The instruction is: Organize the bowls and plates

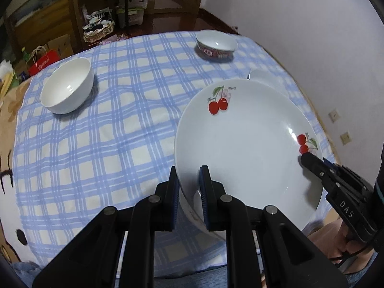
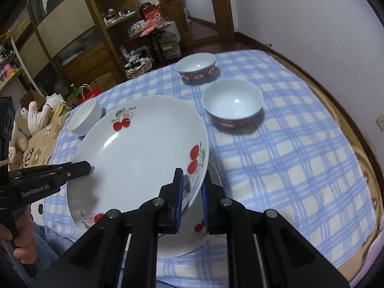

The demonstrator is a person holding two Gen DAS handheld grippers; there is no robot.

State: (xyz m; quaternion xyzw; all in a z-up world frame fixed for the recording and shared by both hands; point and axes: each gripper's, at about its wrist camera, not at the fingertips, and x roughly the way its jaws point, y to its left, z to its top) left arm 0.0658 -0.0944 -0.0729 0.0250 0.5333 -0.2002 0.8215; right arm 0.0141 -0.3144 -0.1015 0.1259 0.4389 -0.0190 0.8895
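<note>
A white cherry-print plate [image 1: 242, 144] [image 2: 136, 153] is held above the blue checked tablecloth [image 1: 108, 124]. My left gripper [image 1: 189, 180] is shut on its left rim; in the right wrist view it shows at the left [image 2: 85, 166]. My right gripper [image 2: 193, 187] is shut on its right rim; in the left wrist view it shows at the right [image 1: 309, 159]. A second cherry plate [image 2: 189, 235] lies on the cloth under the held one. A plain white bowl [image 1: 68, 85] [image 2: 85, 117] stands to the left. Two red-patterned bowls [image 2: 232, 104] [image 2: 195, 66] stand further back; one shows in the left wrist view [image 1: 216, 45].
The table's brown curved edge [image 2: 360, 129] runs close to a white wall on the right. Past the far edge are wooden shelves [image 2: 72, 36], a basket [image 2: 139, 68], boxes and a red bag [image 1: 44, 61]. Plush toys [image 2: 38, 115] lie at the left.
</note>
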